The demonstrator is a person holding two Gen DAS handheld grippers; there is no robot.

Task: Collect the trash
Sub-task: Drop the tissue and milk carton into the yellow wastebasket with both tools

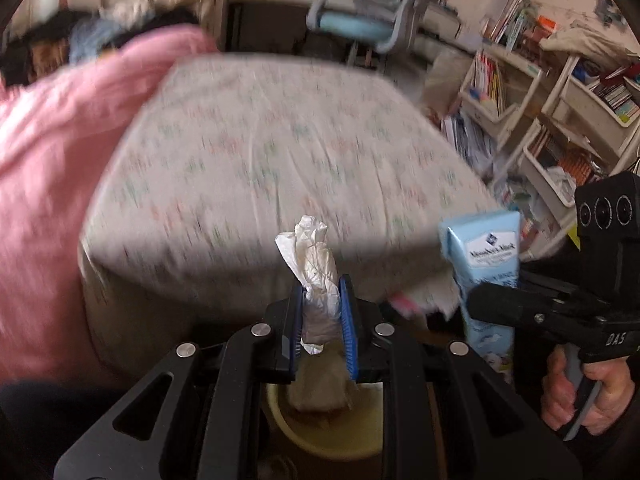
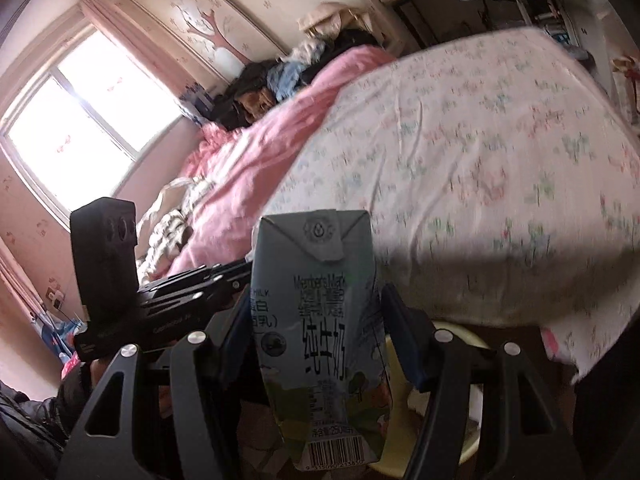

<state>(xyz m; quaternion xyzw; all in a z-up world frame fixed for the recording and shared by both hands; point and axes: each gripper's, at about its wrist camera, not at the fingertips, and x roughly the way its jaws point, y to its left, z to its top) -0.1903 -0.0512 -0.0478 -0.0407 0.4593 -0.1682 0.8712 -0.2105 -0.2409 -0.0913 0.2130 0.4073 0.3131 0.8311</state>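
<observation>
A crumpled white tissue (image 1: pixel 318 280) stands up between the blue pads of my left gripper (image 1: pixel 320 316), which is shut on it. Right below it sits a pale yellow bin (image 1: pixel 332 436) with paper inside. My right gripper (image 2: pixel 316 320) is shut on a light blue milk carton (image 2: pixel 320 320), held upright; the same carton (image 1: pixel 486 276) shows at the right of the left wrist view, in front of the other gripper and a hand (image 1: pixel 592 396). In the right wrist view the yellow bin (image 2: pixel 460 344) lies just behind the carton, and my left gripper's body (image 2: pixel 160 296) is at the left.
A bed with a flowered sheet (image 1: pixel 272 152) and a pink duvet (image 1: pixel 60 184) fills the view ahead; its edge overhangs the bin. Shelves of books (image 1: pixel 560 120) stand at the right, and a blue desk chair (image 1: pixel 360 20) beyond the bed. A bright window (image 2: pixel 80 120) is at the left.
</observation>
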